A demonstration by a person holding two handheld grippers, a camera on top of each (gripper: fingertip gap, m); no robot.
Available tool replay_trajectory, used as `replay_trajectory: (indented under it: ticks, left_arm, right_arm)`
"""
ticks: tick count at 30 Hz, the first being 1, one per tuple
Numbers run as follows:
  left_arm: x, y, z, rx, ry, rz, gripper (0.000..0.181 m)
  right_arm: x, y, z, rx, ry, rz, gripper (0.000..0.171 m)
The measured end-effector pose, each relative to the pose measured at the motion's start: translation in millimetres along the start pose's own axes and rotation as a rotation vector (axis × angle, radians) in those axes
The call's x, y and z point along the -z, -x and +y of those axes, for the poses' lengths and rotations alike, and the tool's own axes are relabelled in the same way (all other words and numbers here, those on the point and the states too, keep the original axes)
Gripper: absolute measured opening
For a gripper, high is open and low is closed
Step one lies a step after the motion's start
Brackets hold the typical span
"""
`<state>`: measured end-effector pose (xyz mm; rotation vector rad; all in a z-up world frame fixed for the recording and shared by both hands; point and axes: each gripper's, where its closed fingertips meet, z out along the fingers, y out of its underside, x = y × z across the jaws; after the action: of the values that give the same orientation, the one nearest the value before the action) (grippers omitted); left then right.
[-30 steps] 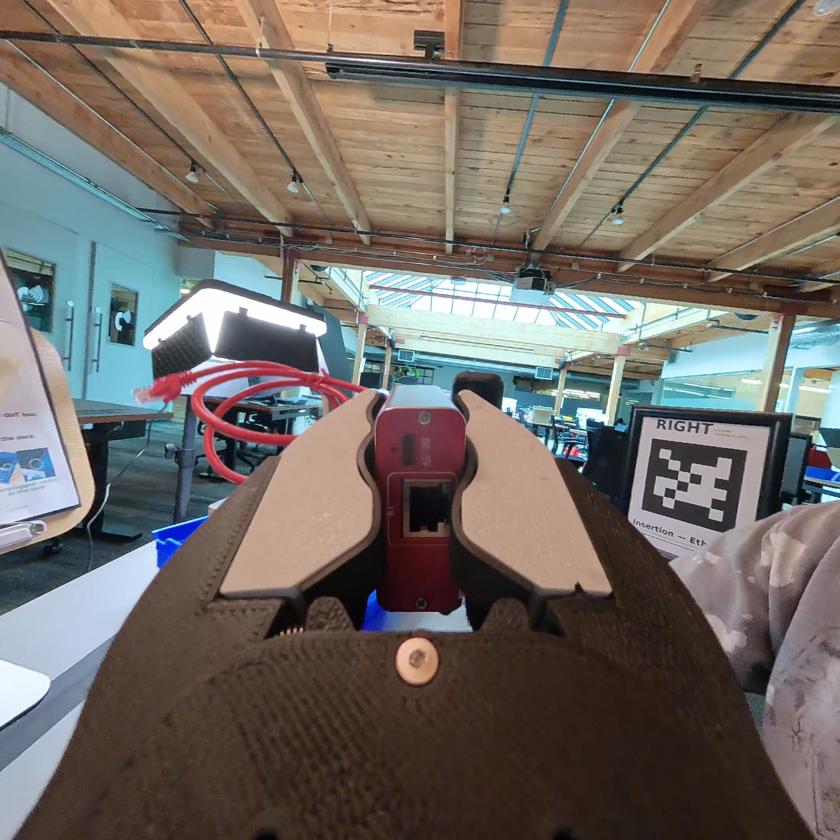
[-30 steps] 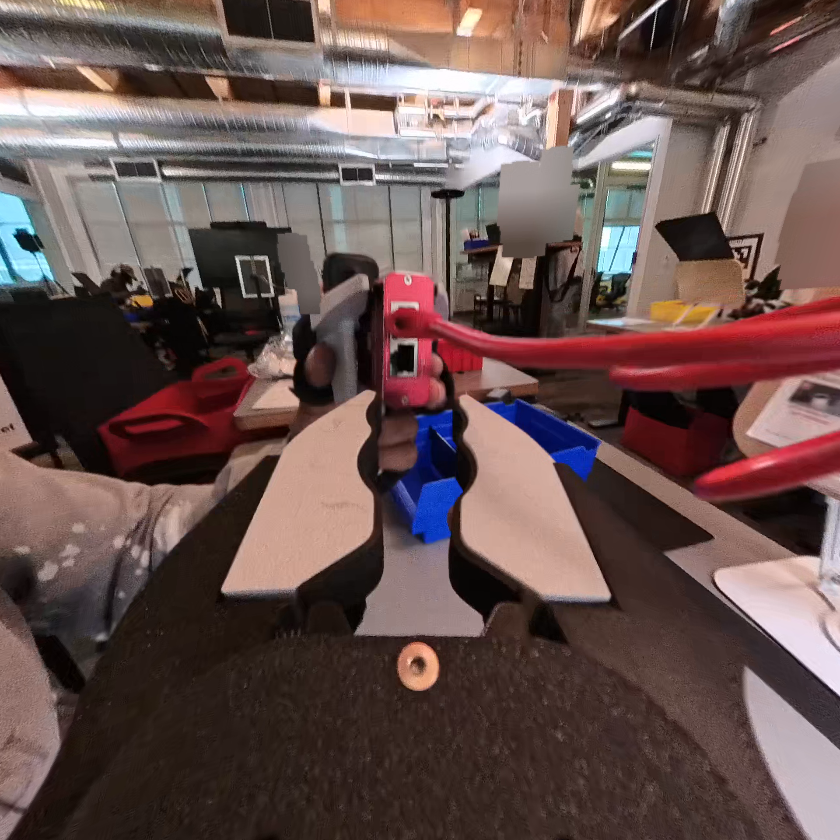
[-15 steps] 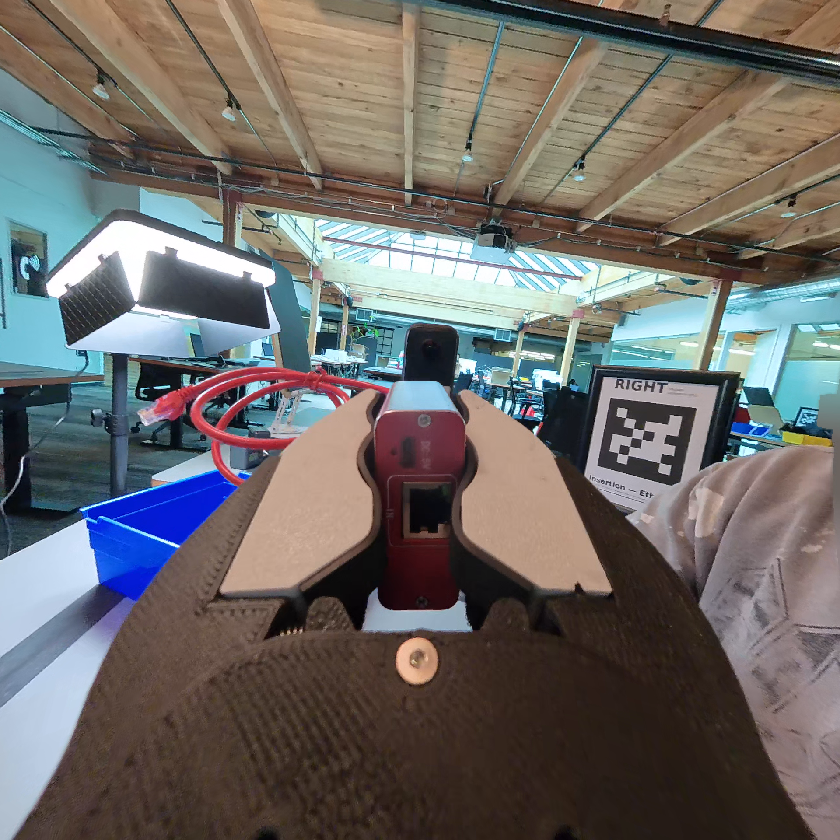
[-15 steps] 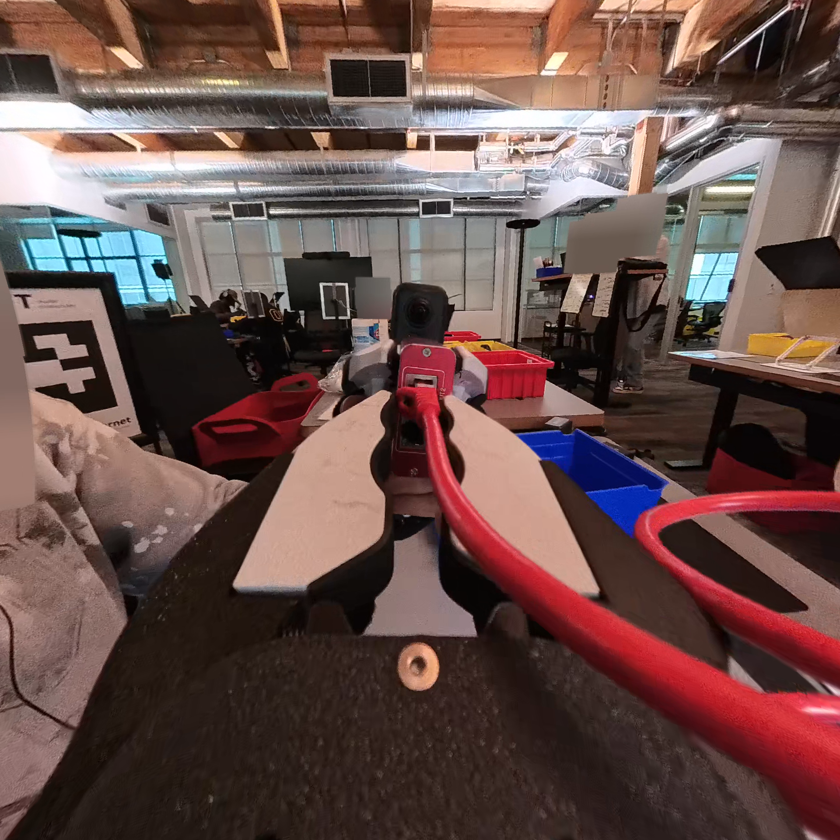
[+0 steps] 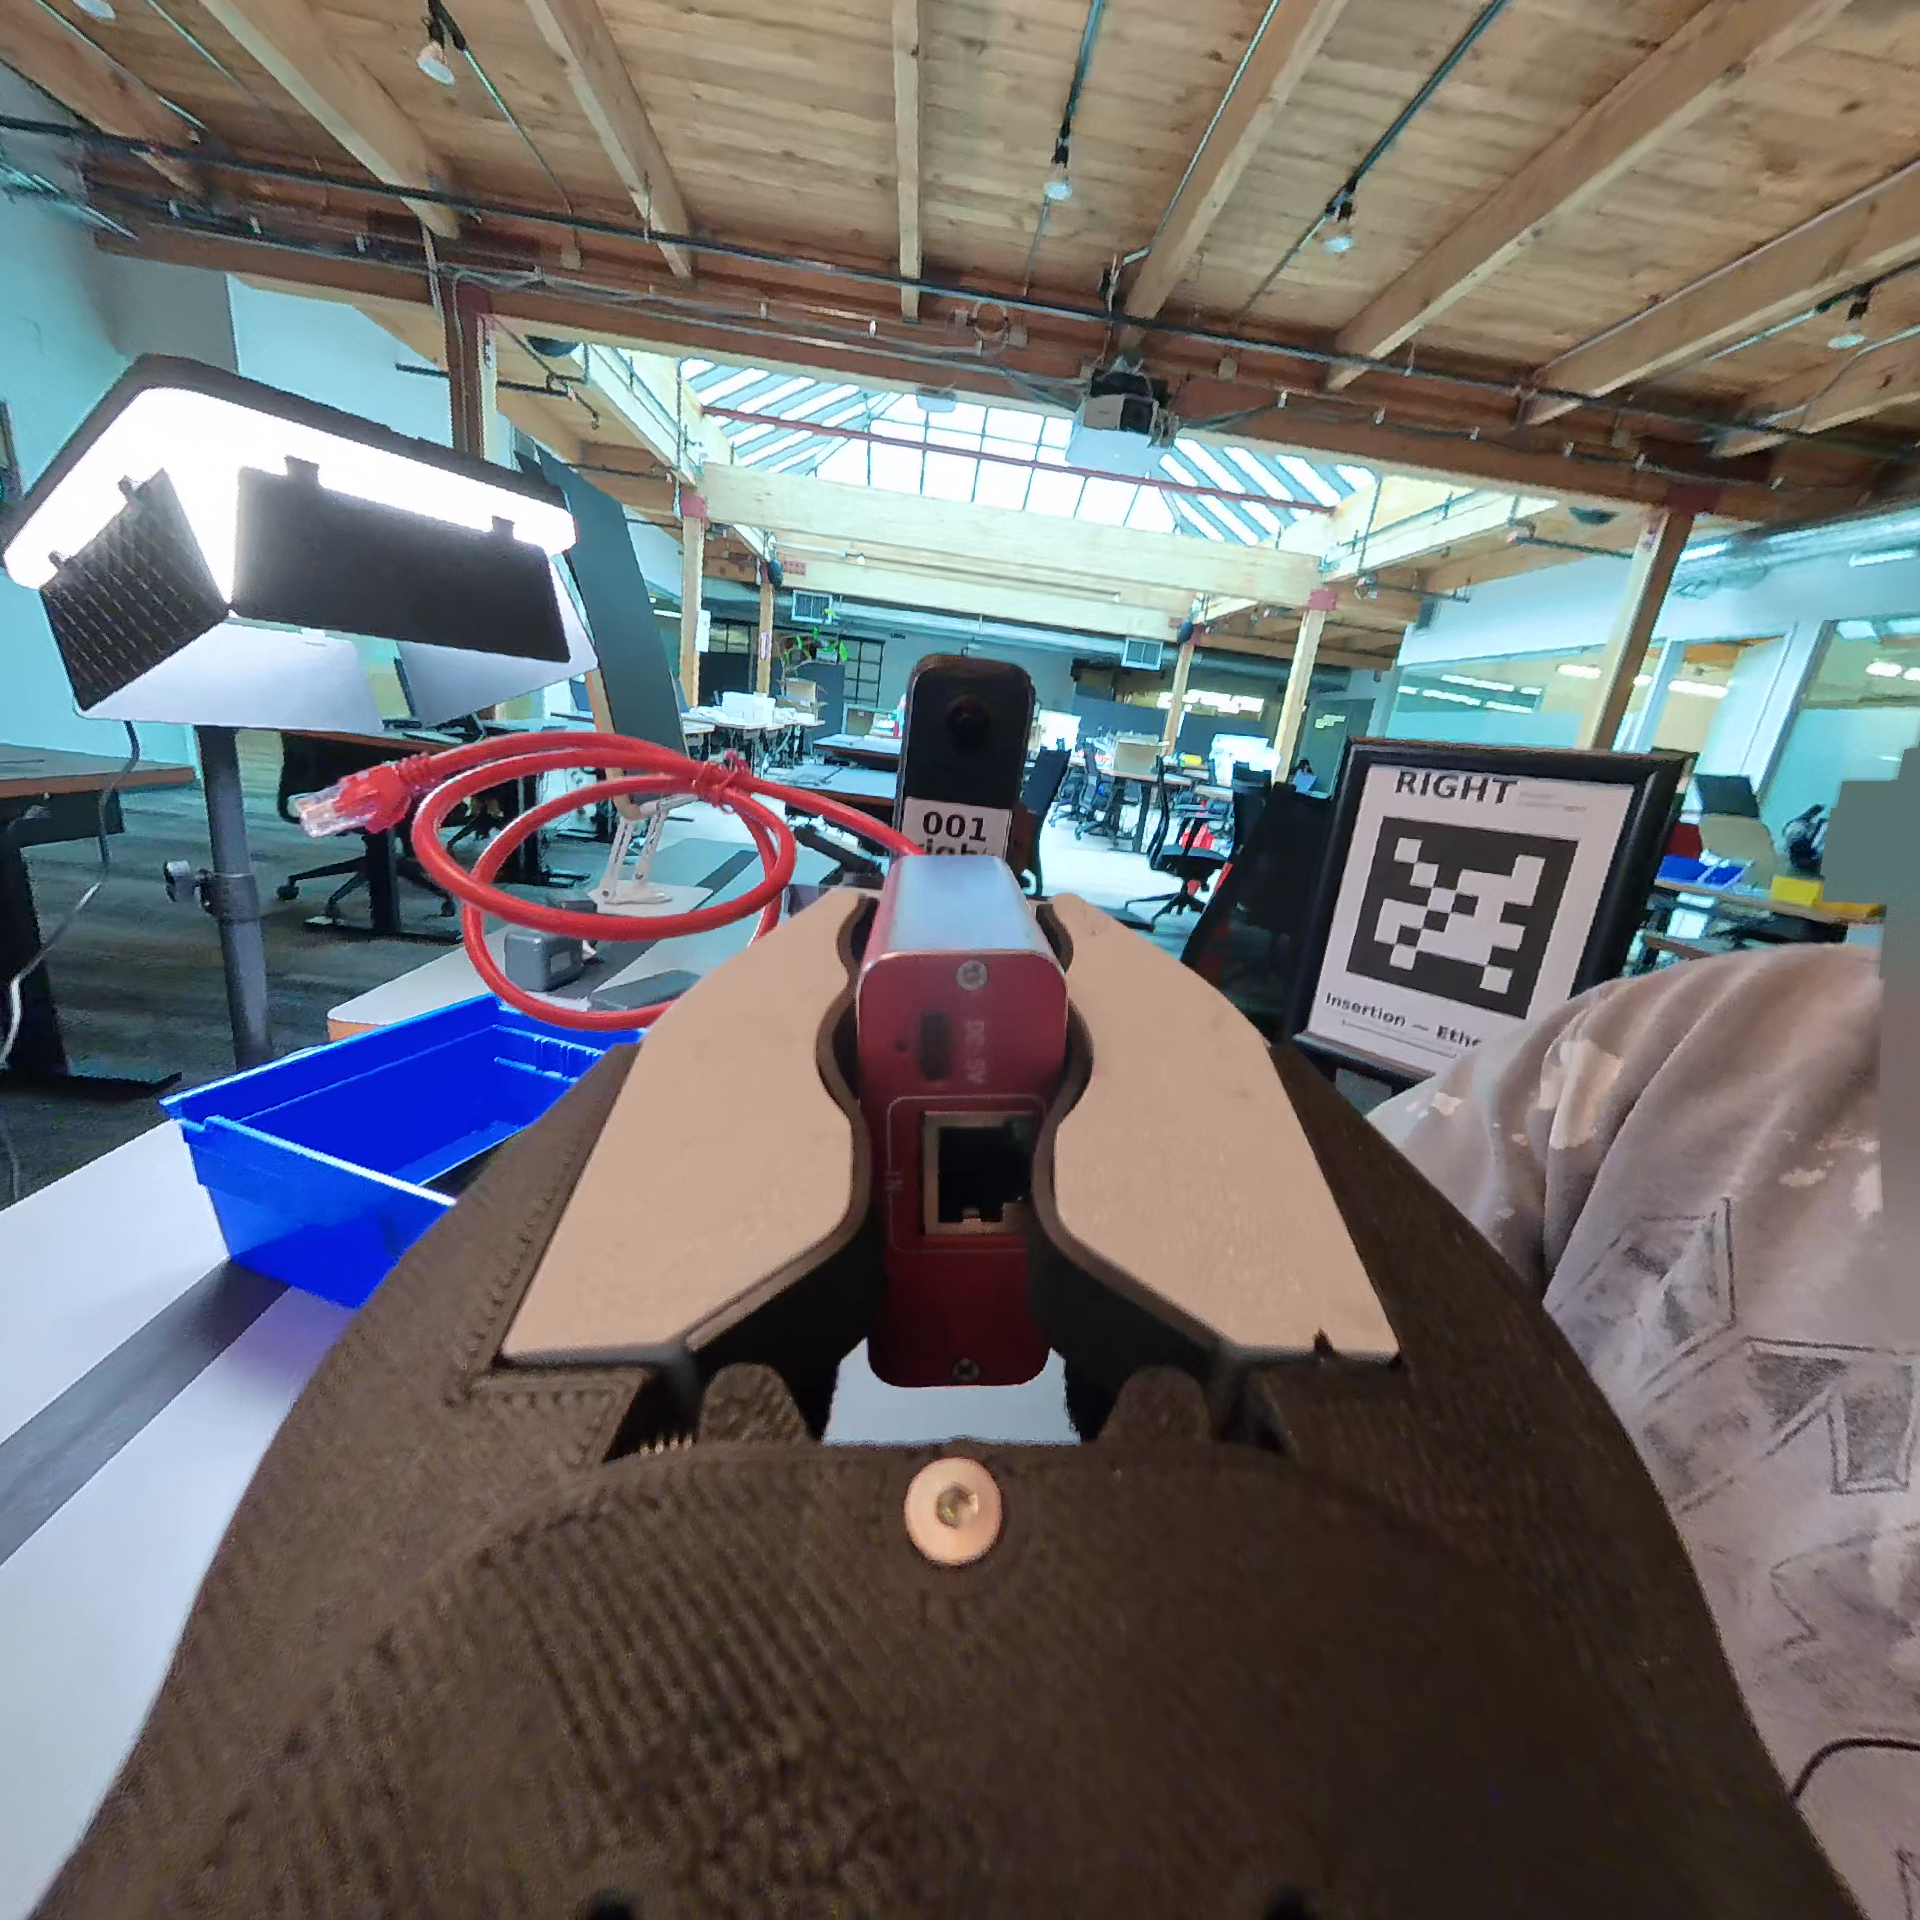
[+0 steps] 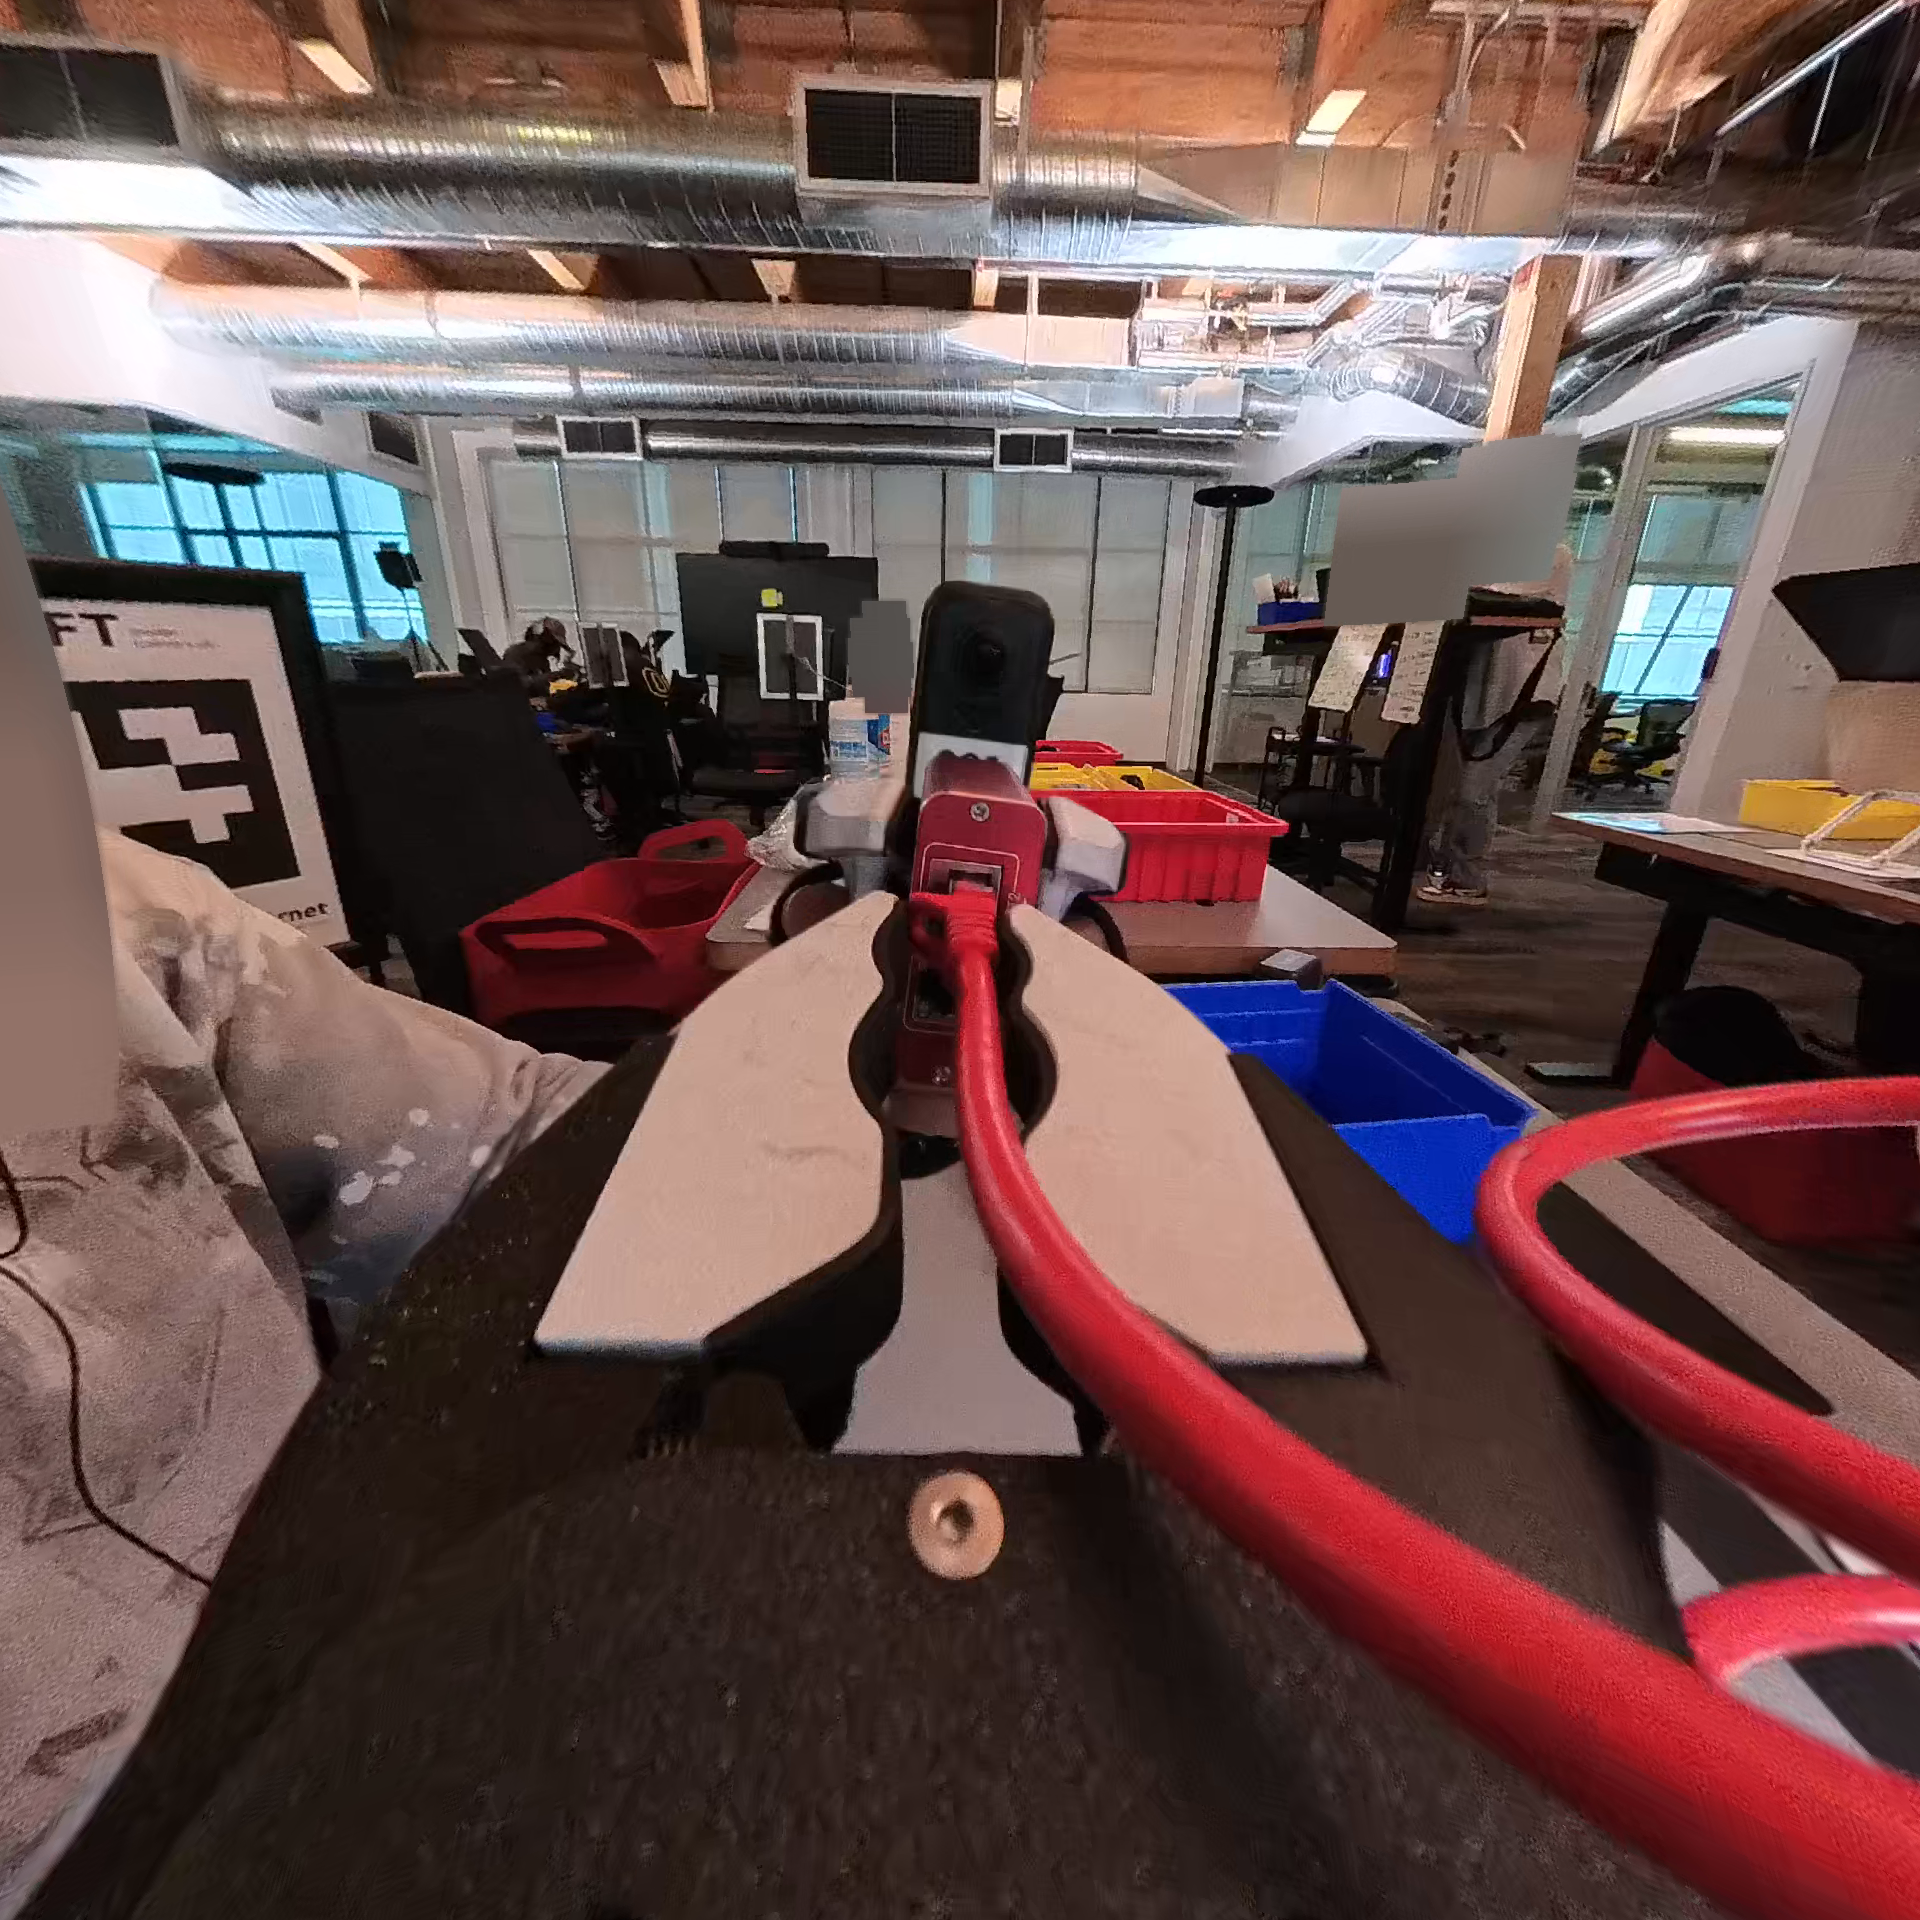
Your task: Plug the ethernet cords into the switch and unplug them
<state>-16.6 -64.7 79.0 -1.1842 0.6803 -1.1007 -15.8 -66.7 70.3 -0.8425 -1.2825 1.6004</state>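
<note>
Right wrist view: my right fingers [image 6: 951, 977], which stood back a moment ago, now close around the red cord [image 6: 1039, 1195] at the switch [image 6: 977, 842]. My left fingers [image 5: 961, 1049] still clamp that switch, so unplugging looks next.

Switch [image 5: 961, 1091] – smooth red metal; cord [image 6: 1195, 1382] – glossy red plastic; bin [image 5: 312, 1143] glossy blue plastic.

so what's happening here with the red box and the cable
A person works two handheld grippers. The left gripper is clamped on a small red switch, held up above the table. The right gripper closes around the plug end of a red ethernet cord, right at a port on the switch's far face; whether it is fully seated is unclear. The cord's other plug hangs free. A blue bin sits nearby.
</note>
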Motion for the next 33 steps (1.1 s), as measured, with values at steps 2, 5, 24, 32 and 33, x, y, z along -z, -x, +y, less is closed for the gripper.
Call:
replay_trajectory:
  ticks: [2, 5, 24, 32, 33]
  left_arm:
    - [0, -1, 5, -0.031, 0.041, 0.0, 0.03]
    - [2, -7, 10, -0.09, 0.117, 0.013, 0.037]
    - [10, 5, 13, -0.285, 0.268, -0.146, 0.03]
    - [15, 24, 25, -0.184, 0.263, -0.12, 0.03]
    - [16, 26, 27, -0.177, 0.267, -0.118, 0.031]
  right_arm:
    - [2, 0, 1, 0.024, 0.011, 0.003, 0.014]
    - [2, 2, 2, 0.062, 0.029, 0.013, 0.014]
    - [-3, -7, 13, 0.156, 0.11, 0.117, 0.015]
    - [0, -22, 27, 0.113, 0.177, 0.156, 0.014]
    - [1, -24, 29, 0.107, 0.182, 0.154, 0.014]
